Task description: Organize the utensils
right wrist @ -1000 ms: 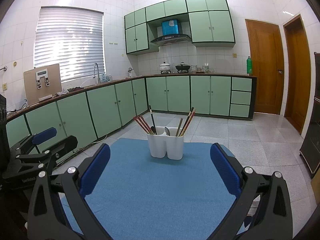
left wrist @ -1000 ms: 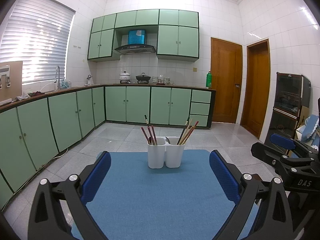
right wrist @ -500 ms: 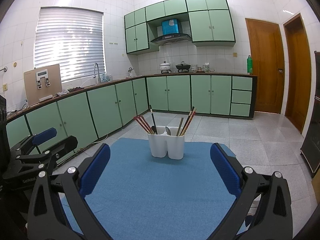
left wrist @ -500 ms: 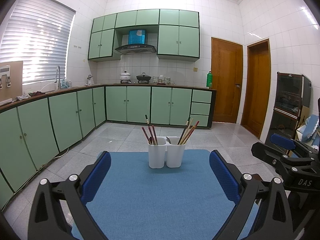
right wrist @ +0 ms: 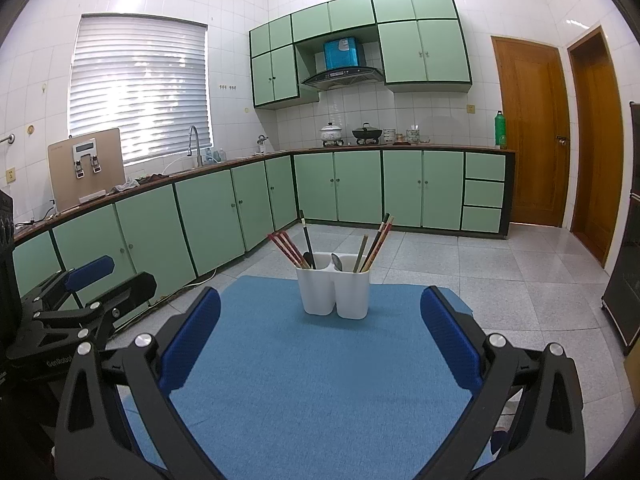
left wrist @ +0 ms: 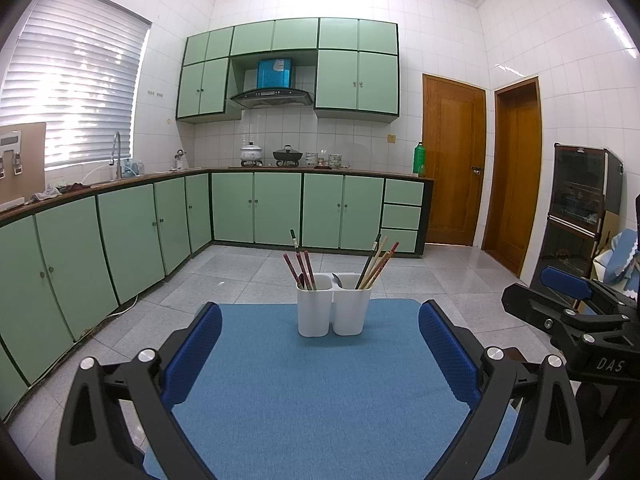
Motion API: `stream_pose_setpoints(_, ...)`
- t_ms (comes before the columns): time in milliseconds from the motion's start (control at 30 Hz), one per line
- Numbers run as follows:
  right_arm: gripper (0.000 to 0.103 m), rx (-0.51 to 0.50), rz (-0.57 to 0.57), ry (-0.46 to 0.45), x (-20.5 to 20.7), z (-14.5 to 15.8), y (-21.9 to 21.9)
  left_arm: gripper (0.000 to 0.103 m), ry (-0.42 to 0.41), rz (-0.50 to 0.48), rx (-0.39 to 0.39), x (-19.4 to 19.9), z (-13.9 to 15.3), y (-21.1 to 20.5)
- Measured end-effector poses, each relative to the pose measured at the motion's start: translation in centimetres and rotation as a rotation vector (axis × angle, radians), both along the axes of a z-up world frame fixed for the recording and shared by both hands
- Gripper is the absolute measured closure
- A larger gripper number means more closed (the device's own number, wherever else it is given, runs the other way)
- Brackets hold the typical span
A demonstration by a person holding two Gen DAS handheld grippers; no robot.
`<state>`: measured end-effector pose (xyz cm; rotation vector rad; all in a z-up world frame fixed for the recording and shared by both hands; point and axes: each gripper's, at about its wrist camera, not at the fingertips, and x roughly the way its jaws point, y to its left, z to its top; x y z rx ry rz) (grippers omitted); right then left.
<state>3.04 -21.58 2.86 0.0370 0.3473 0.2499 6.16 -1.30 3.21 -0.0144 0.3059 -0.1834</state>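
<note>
Two grippers, and nothing has changed between them over the last second: my left gripper (left wrist: 320,344) and my right gripper (right wrist: 320,338) hover with fingers spread wide and empty, and the white two-cup holder (left wrist: 334,306) stands where it stood, on the far part of the blue mat (left wrist: 320,392). I judge that the sorting is either finished or paused. In the holder's left cup lean the red chopsticks (left wrist: 298,270) with a dark one, in its right cup the pale and dark chopsticks (left wrist: 378,260), and a spoon (left wrist: 337,279) pokes up by the divider. The holder sits well ahead of both grippers, centred between the fingers in each wrist view, with no loose utensil visible on the mat around it.
</note>
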Motion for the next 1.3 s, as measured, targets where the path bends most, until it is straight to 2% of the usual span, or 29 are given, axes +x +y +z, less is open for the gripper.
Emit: stream_pose_setpoints(1300, 0.006, 0.002, 0.0, 0.006, 0.1, -0.1, 0.5, 0.006, 0.008, 0.002, 0.002, 0.1, -0.5, 0.9)
